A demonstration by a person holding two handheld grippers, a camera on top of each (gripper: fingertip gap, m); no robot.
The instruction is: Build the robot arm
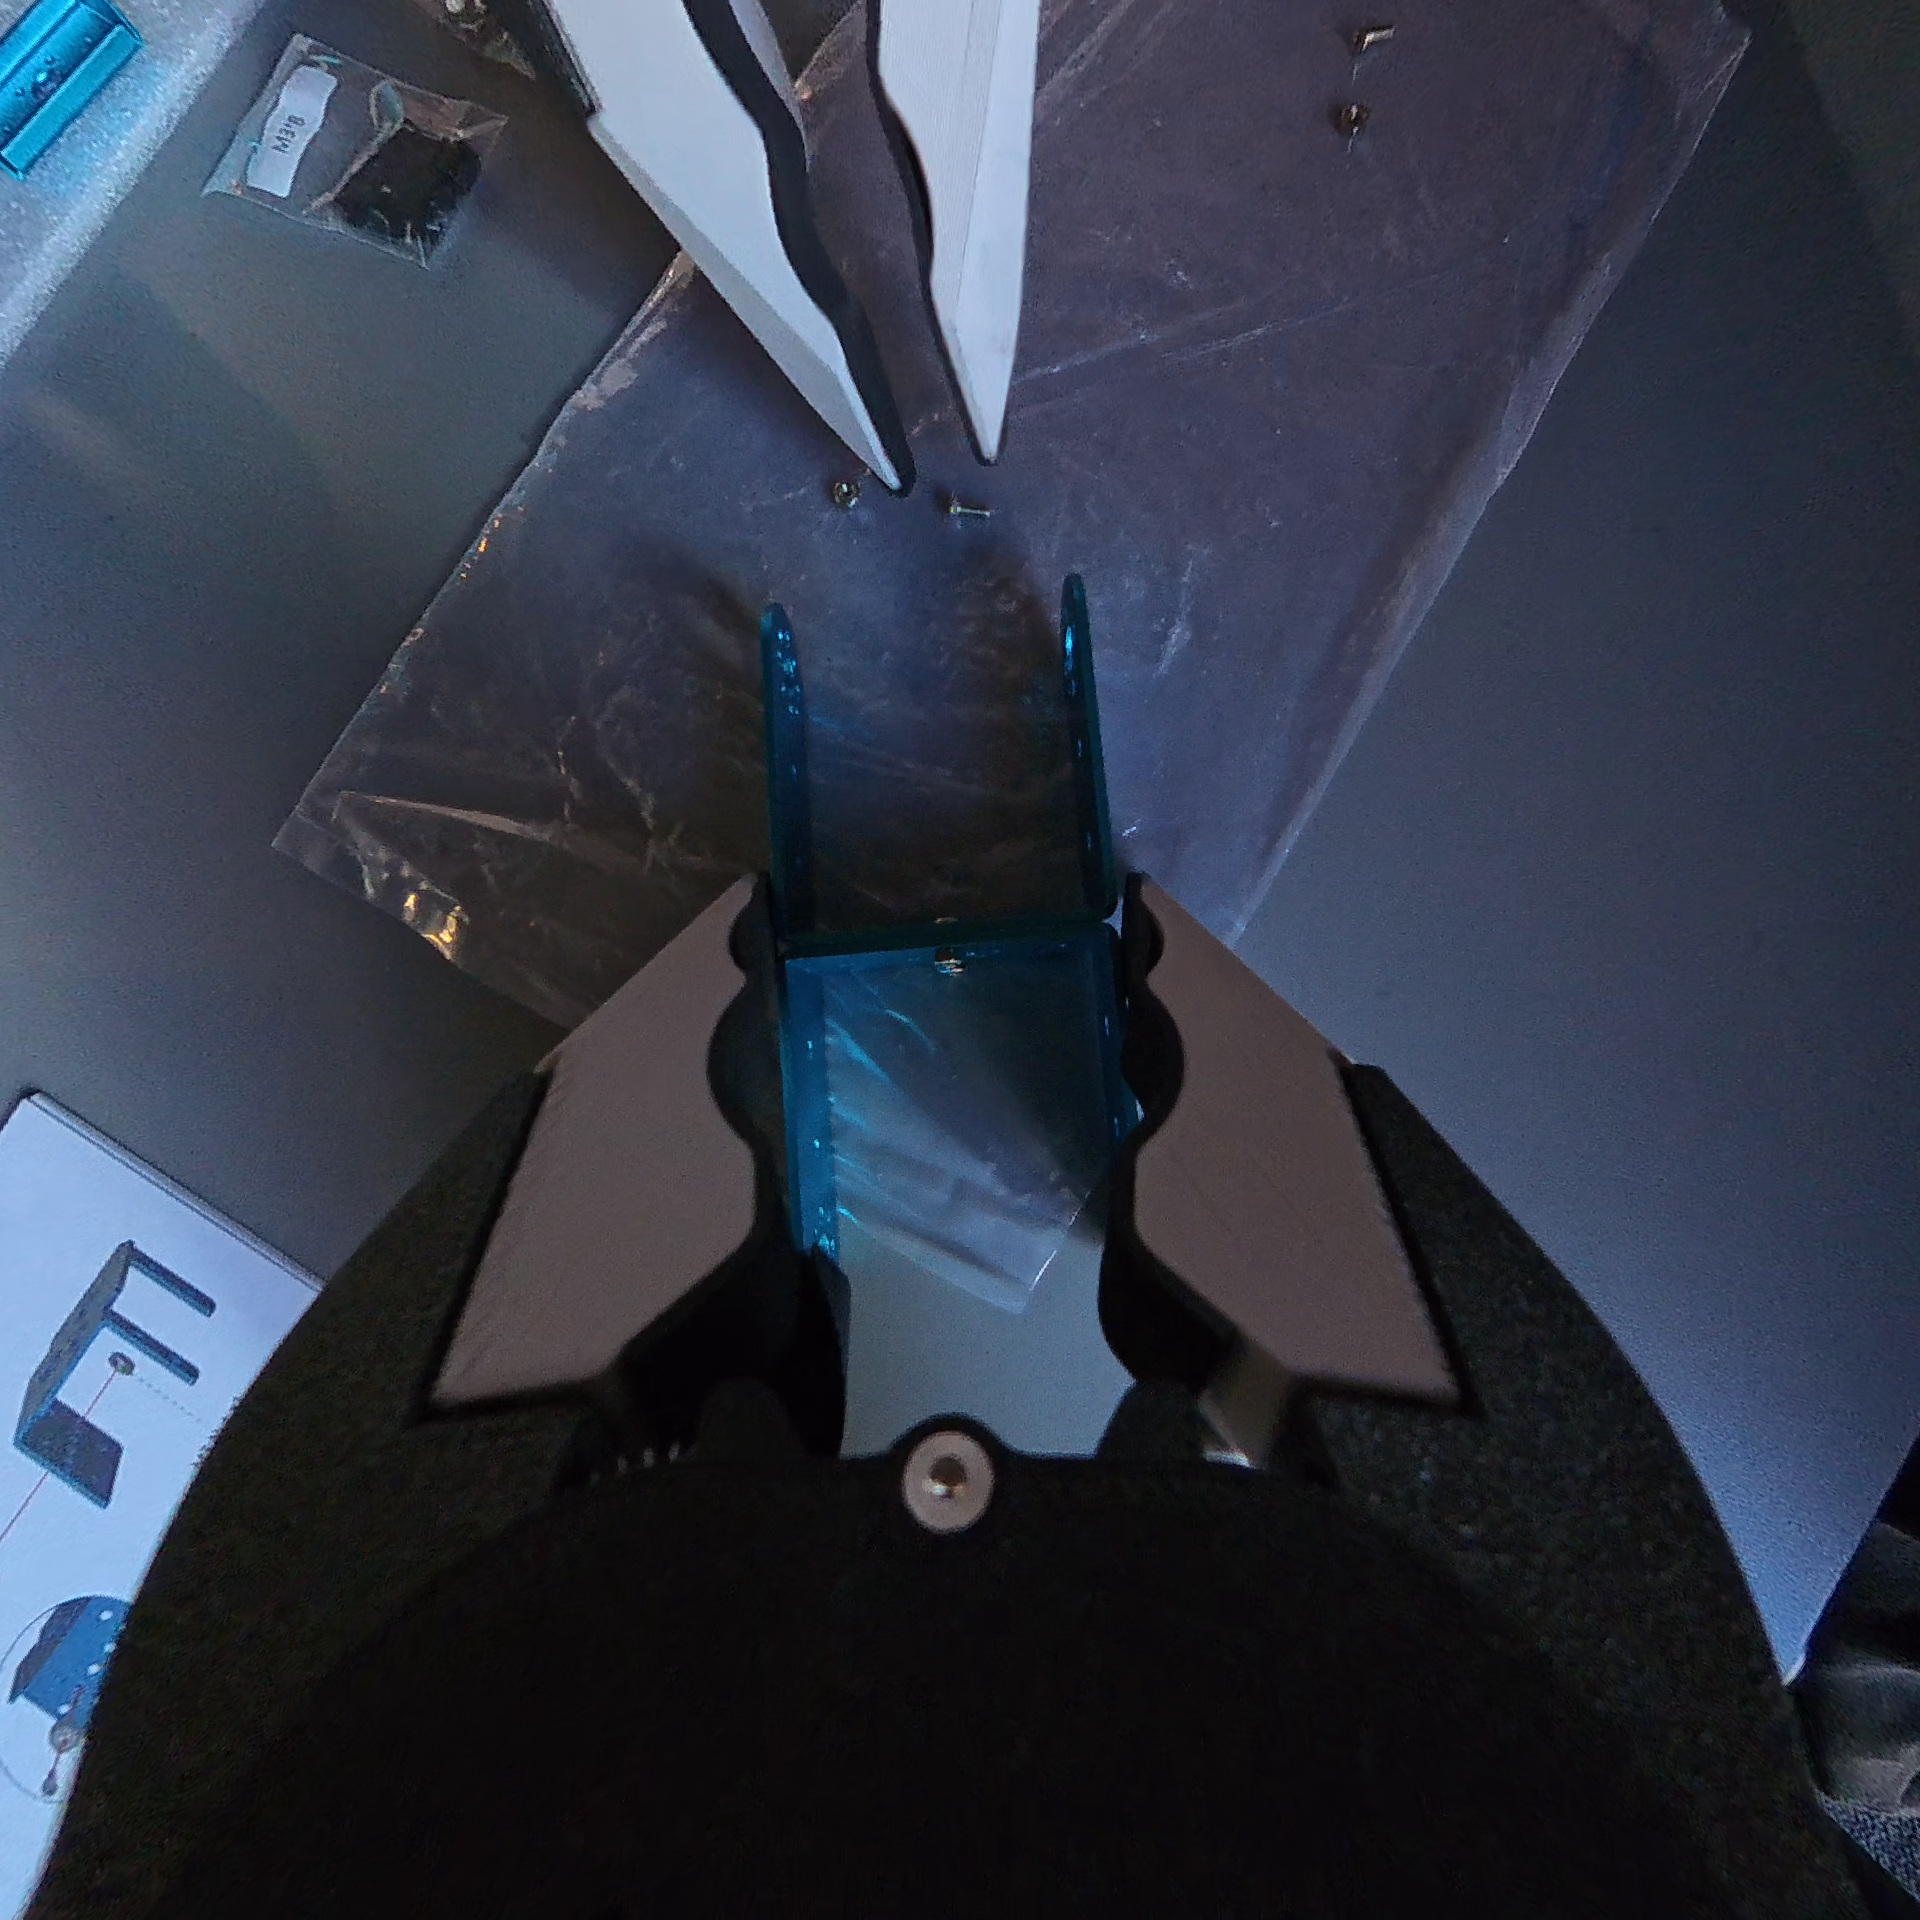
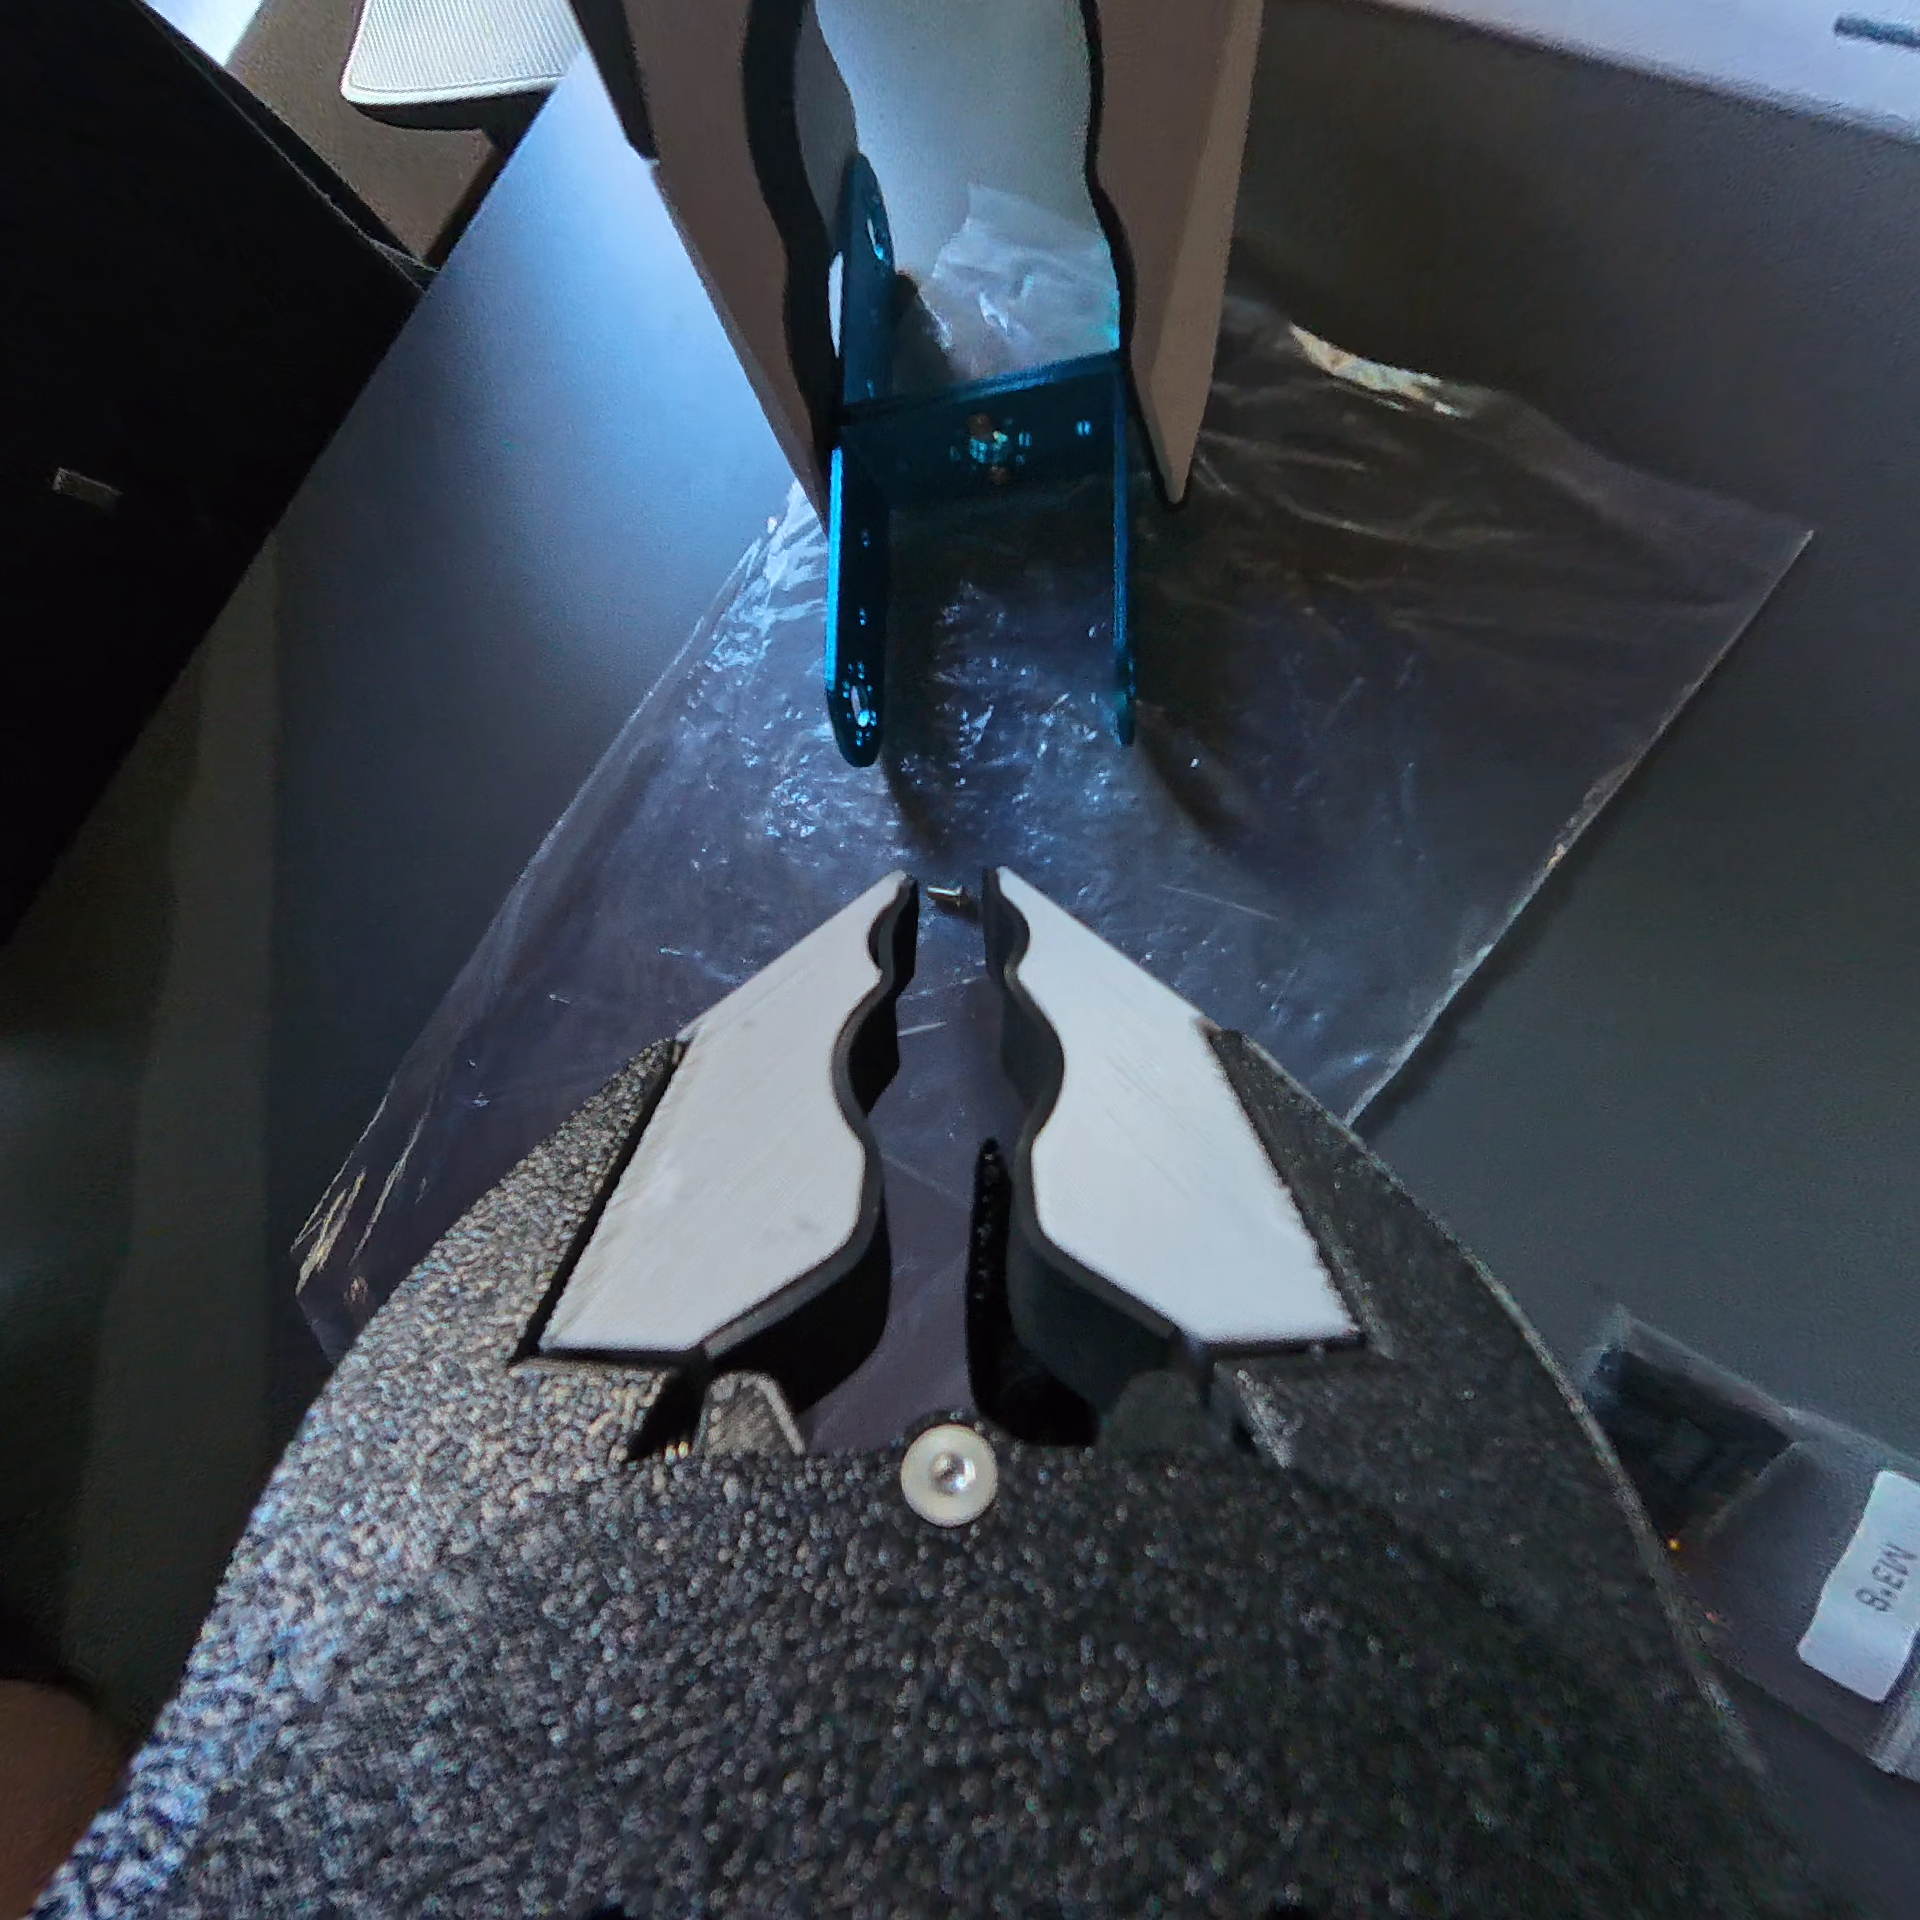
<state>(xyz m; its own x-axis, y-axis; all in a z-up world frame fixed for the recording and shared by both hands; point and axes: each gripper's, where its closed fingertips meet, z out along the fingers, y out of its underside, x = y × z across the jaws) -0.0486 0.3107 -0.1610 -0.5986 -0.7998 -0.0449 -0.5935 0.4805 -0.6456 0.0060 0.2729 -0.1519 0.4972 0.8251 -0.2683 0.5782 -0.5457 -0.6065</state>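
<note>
Fingers of our left gripper clamp the blue bracket; our right gripper, tilted down, slightly parted, empty, straddles a screw on the plastic sheet

We see a dark gray table. A big clear plastic sheet lies flat on it. A few tiny screws lie on the sheet. Near it lies a small clear bag with dark bits and a white label. A white paper with blue drawings lies at the table's edge.
</note>
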